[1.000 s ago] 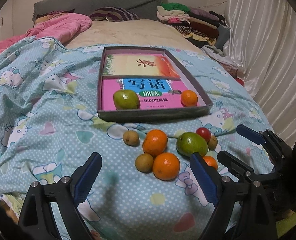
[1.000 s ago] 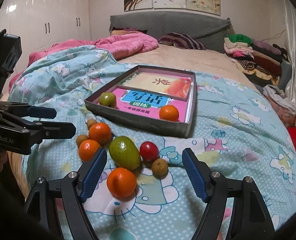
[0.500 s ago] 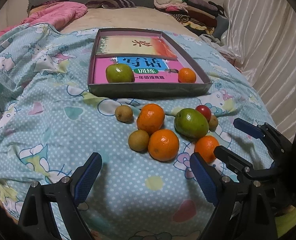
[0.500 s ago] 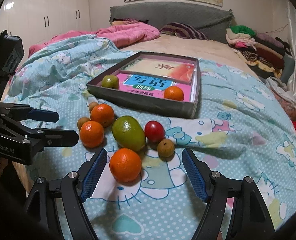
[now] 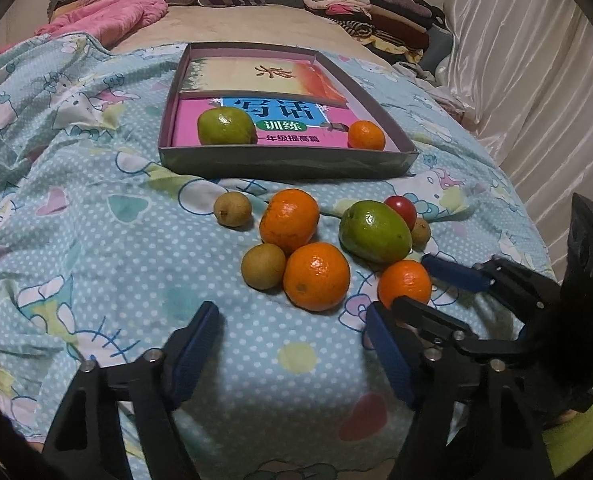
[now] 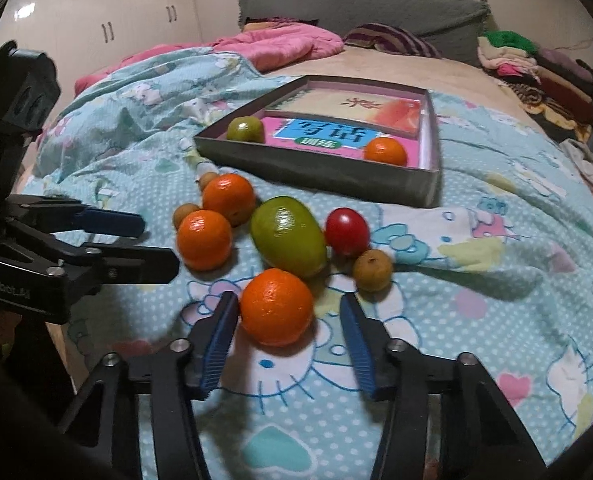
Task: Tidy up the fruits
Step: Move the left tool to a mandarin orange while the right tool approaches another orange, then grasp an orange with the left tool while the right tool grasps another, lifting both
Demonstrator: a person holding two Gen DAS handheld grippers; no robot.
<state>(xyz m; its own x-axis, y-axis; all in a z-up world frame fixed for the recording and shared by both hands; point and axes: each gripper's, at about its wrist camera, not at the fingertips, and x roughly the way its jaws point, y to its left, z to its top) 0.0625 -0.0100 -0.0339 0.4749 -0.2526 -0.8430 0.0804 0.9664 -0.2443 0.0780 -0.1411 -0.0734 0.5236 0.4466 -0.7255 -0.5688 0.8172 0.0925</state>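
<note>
Loose fruit lies on the blue quilt: three oranges, a green mango (image 6: 287, 235), a red tomato (image 6: 347, 231) and small brown fruits (image 6: 372, 270). The nearest orange (image 6: 276, 306) sits just in front of my open right gripper (image 6: 290, 342), between its blue fingertips without touching them. In the left wrist view that orange (image 5: 404, 284) lies between the right gripper's fingers (image 5: 454, 273). My left gripper (image 5: 292, 346) is open and empty, just short of another orange (image 5: 316, 276). A grey box (image 5: 284, 162) behind holds a green fruit (image 5: 226, 126) and a small orange (image 5: 366, 135) on books.
The quilt (image 5: 96, 240) is rumpled at the left. A pink blanket (image 6: 280, 46) and pillow lie at the bed's head. Stacked clothes (image 5: 368, 12) sit at the far right, with a white curtain (image 5: 536, 80) beside the bed. The left gripper's body (image 6: 36, 256) stands left of the fruit.
Both grippers have moved forward and down toward the fruit pile. The right gripper's fingers have narrowed around the nearest orange. No fruit has moved.
</note>
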